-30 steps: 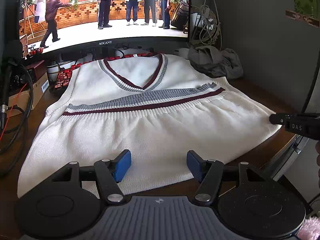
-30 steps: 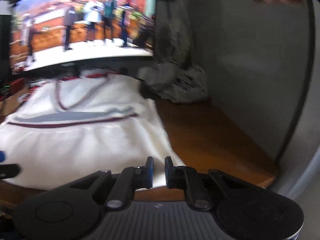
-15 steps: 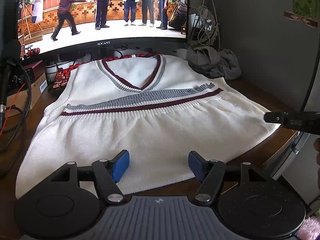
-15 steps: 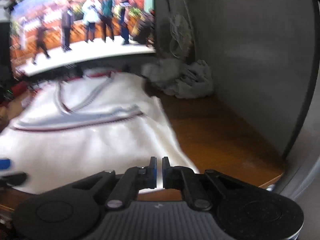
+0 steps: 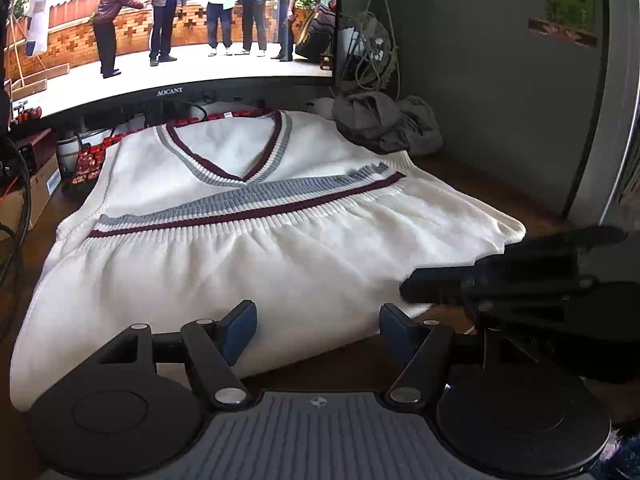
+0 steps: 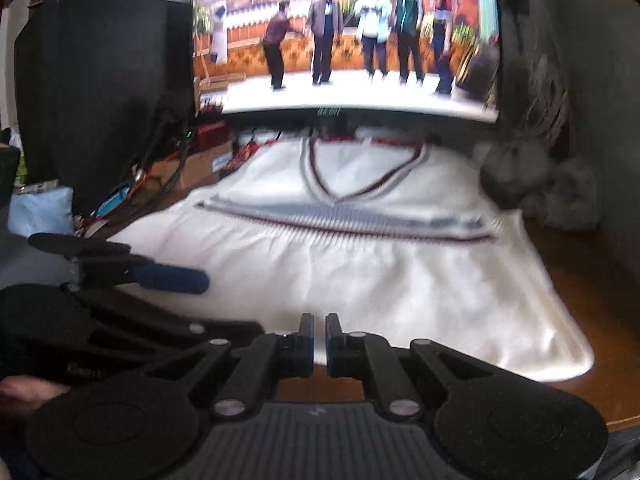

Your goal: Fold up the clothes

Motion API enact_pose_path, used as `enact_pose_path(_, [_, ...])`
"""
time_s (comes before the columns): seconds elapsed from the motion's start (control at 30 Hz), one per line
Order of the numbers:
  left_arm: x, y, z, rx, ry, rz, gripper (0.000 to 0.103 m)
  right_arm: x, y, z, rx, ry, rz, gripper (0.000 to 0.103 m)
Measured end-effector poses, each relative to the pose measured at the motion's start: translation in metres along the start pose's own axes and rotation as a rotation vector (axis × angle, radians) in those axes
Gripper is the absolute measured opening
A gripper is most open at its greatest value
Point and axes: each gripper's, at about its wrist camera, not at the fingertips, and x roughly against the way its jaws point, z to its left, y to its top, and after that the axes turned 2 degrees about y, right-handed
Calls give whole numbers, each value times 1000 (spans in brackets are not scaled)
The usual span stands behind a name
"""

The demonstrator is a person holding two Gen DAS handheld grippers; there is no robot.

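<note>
A white knit vest [image 5: 288, 264] with maroon and grey stripes and a V-neck lies flat on the wooden desk [image 5: 492, 196], also seen in the right wrist view as the vest [image 6: 400, 280]. My left gripper [image 5: 318, 322] hovers open just over the near hem, with blue pads [image 5: 240, 324] on either side and nothing between them. It shows from the side as the left gripper [image 6: 120, 262]. My right gripper [image 6: 319, 340] is shut with only a thin slit, at the hem's near edge and holding nothing. In the left wrist view the right gripper [image 5: 406, 292] reaches in over the vest's right hem.
A wide monitor [image 5: 168, 40] playing video stands behind the vest. A crumpled grey cloth [image 5: 380, 124] lies at the back right. A red keyboard [image 5: 86, 160] peeks out by the left shoulder. Cables [image 6: 160, 168] and a dark tower [image 6: 100, 92] crowd the left side.
My right gripper has swung left from the vest's right corner to the near hem, close beside my left gripper. The left gripper stays open in about the same spot.
</note>
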Motion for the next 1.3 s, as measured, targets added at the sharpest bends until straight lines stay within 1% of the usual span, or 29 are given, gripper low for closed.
enact_pose_path(0.1, [3, 0, -1, 3, 31, -9, 67, 2, -2, 1, 8, -1, -6, 6])
enact_pose_path(0.2, [11, 2, 5, 30, 74, -65, 65, 3, -3, 5, 29, -13, -10, 6])
enact_pose_path(0.23, [12, 3, 9, 47, 78, -74, 65, 1, -2, 6, 32, -17, -9, 6])
enact_pose_path(0.27, [11, 4, 11, 61, 80, -71, 65, 1, -2, 6, 33, -17, -10, 6])
enact_pose_path(0.37, [-1, 2, 13, 59, 95, -13, 65, 2, -2, 3, 26, -7, -8, 6])
enact_pose_path(0.43, [1, -1, 12, 26, 112, -17, 65, 1, -3, 4, 27, -9, -8, 6])
enact_pose_path(0.5, [5, -3, 15, 15, 124, -20, 66, 1, -3, 4, 28, -10, -10, 6])
enact_pose_path(0.57, [9, -7, 25, 35, 136, -18, 68, 1, -3, 4, 28, -10, -11, 6])
enact_pose_path(0.63, [15, -12, 36, 53, 152, -27, 68, 1, -4, 4, 29, -10, -13, 6])
enact_pose_path(0.7, [20, -17, 45, 56, 198, -40, 69, 1, -4, 3, 26, -7, -14, 6])
enact_pose_path(0.73, [23, -20, 49, 57, 222, -46, 72, 1, -4, 2, 25, -5, -14, 6])
enact_pose_path(0.77, [26, -22, 55, 66, 233, -52, 76, 1, -4, 3, 22, -6, -16, 6])
enact_pose_path(0.87, [36, -29, 70, 93, 267, -70, 77, 0, -4, 3, 20, -4, -17, 6])
enact_pose_path(0.9, [39, -32, 75, 101, 279, -75, 77, 0, -4, 3, 21, -5, -17, 6])
enact_pose_path(0.93, [42, -34, 78, 103, 310, -78, 76, 0, -4, 3, 23, -6, -17, 6])
enact_pose_path(1.07, [51, -39, 85, 83, 378, -86, 77, 0, -4, 4, 21, -10, -18, 6])
enact_pose_path(1.23, [56, -38, 91, 93, 402, -82, 76, -1, -4, 5, 21, -13, -18, 6])
enact_pose_path(1.3, [58, -34, 88, 91, 400, -93, 71, -1, -4, 5, 21, -14, -18, 6])
